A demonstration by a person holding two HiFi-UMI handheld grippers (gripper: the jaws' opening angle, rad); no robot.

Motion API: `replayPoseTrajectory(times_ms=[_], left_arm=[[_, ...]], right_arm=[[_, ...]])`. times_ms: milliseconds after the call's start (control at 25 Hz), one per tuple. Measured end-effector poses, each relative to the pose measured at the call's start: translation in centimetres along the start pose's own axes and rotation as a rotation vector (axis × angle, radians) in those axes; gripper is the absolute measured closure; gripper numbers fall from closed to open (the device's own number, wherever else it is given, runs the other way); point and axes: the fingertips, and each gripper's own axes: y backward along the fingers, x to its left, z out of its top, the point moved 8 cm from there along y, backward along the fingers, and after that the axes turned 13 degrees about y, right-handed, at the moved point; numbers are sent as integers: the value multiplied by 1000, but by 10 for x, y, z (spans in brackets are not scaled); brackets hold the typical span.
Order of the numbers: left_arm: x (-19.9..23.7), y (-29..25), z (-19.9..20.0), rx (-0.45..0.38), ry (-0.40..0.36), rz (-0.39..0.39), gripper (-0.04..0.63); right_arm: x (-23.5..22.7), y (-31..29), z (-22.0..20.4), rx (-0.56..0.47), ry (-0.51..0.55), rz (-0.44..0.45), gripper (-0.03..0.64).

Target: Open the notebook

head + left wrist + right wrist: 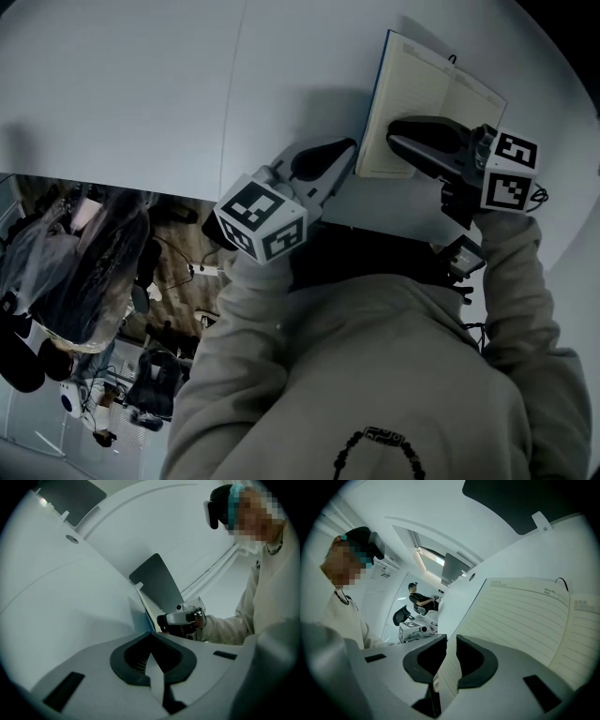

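The notebook lies open on the white table at the far right, lined pages up, blue cover edge on its left side. My right gripper reaches over the left page. In the right gripper view a lifted lined page passes edge-on between its jaws, whose tips stand a little apart. My left gripper sits just off the notebook's left edge. In its own view its tips meet, facing the raised dark cover and the right gripper behind it.
The table's near edge runs across the head view, with floor clutter and cables below it at the left. Far off, a seated person and an office chair show in the right gripper view.
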Motion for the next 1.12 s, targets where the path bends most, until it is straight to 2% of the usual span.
replayPoseTrajectory(times_ms=[240, 640, 920, 1120], left_arm=[[-23, 5, 5, 12, -30, -61, 598], [-2, 24, 6, -23, 16, -9, 598], [-8, 45, 14, -58, 14, -15, 598], [-9, 44, 8, -52, 32, -20, 598]], right_arm=[[-4, 0, 1, 91, 25, -20, 558], [-15, -26, -2, 143, 8, 0, 563], [-14, -38, 4, 176, 19, -2, 570], [-17, -43, 2, 230, 6, -30, 586]])
